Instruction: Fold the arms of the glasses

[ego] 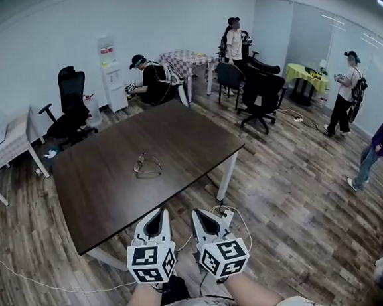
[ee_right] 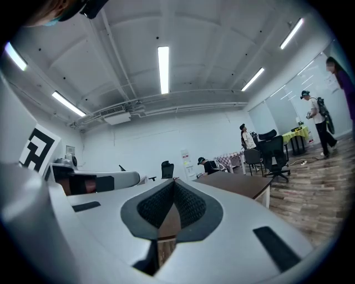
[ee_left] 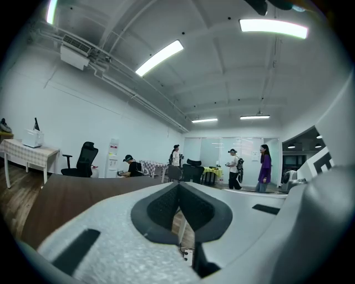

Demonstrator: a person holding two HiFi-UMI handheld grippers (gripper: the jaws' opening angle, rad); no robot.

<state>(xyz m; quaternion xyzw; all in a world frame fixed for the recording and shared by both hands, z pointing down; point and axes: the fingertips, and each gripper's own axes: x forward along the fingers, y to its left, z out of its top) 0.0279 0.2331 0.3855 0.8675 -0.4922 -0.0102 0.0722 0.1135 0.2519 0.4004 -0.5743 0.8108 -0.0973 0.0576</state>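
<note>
A pair of glasses (ego: 147, 165) lies on the dark brown table (ego: 109, 196), arms spread open toward me, a little past the table's middle. My left gripper (ego: 161, 213) and right gripper (ego: 197, 214) are side by side just short of the table's near edge, pointing level at it, well short of the glasses. In the left gripper view the left gripper (ee_left: 178, 186) has its jaws closed tip to tip on nothing. The right gripper (ee_right: 173, 182) looks the same, shut and empty. The glasses do not show in either gripper view.
A power strip (ego: 225, 214) and a white cable (ego: 36, 282) lie on the wood floor by the table's near legs. Black office chairs (ego: 261, 91) stand behind the table on the right and another chair (ego: 69, 106) at the back left. Several people stand or sit around the room's far side.
</note>
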